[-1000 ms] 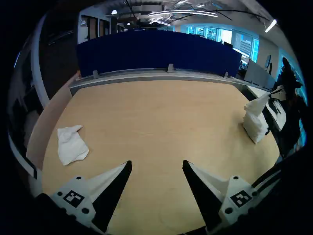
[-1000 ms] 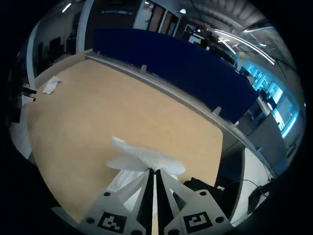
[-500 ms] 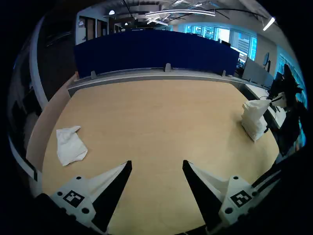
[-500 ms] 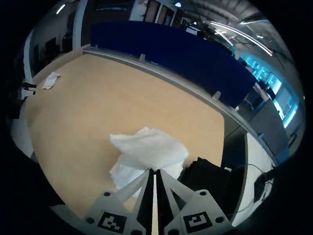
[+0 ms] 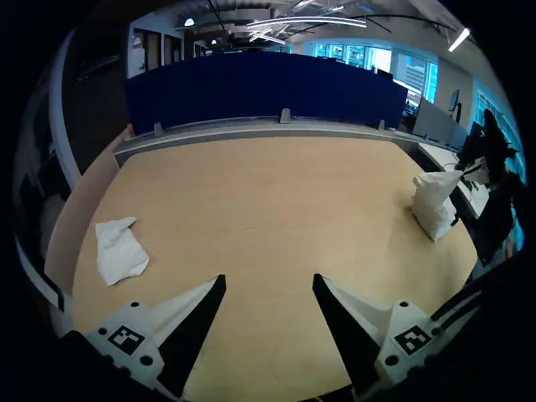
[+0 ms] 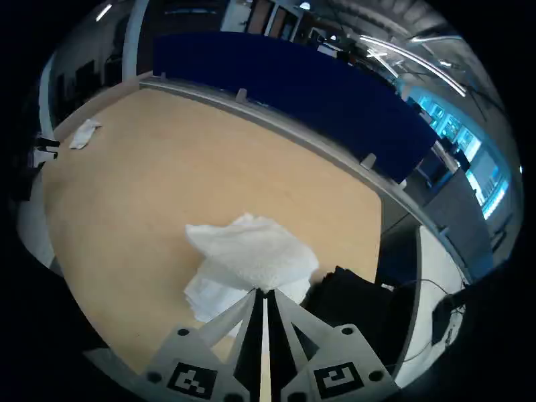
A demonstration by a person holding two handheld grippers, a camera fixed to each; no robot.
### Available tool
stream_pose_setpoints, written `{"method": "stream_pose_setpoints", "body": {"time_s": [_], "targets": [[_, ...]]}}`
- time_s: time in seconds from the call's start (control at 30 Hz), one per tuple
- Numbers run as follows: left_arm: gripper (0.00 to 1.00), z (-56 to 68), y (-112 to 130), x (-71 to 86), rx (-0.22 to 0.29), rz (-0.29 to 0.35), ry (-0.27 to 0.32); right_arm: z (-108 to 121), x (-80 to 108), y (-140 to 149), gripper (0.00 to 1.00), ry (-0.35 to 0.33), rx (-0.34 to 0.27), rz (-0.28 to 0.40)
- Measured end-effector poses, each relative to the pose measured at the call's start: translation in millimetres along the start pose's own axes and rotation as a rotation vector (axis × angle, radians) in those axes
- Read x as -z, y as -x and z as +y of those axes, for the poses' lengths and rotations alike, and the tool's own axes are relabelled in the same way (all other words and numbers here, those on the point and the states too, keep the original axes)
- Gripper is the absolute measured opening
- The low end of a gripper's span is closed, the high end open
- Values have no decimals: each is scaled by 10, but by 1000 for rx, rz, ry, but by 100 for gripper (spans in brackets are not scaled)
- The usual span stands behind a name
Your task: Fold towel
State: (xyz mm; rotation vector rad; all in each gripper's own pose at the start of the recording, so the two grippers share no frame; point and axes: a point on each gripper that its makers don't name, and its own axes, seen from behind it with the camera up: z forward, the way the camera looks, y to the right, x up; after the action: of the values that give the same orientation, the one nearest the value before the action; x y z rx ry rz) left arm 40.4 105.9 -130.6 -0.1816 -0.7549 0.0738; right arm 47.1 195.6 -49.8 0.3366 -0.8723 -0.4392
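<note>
Low over the desk (image 6: 167, 167), right gripper (image 6: 265, 293) pinches towel (image 6: 254, 246).

The towel (image 6: 251, 248) is partly hidden behind the right hand-held gripper (image 6: 266, 293).

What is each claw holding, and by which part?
The right claw pinches the white towel by its lifted edge; the left claw is open and holds nothing.
</note>
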Motion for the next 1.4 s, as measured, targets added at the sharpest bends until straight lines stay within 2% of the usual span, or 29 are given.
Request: {"method": "stream_pose_setpoints", "body": {"time_s": [0.4,0.63,1.07,1.4], "targets": [[96,-51,62,14,-14,-10,-10,90,-198,752,3,42,-108,-125],[96,-44,72,21,-27,-15,-13,68,-376,1039,3,64,-162,-181],[96,-14,70,51,-43,-13,-17,28,-671,1240,4,107,-248,-217],[96,-36,42,46,-31,-8,-18,46,-678,1228,6,125,-265,-191]]}}
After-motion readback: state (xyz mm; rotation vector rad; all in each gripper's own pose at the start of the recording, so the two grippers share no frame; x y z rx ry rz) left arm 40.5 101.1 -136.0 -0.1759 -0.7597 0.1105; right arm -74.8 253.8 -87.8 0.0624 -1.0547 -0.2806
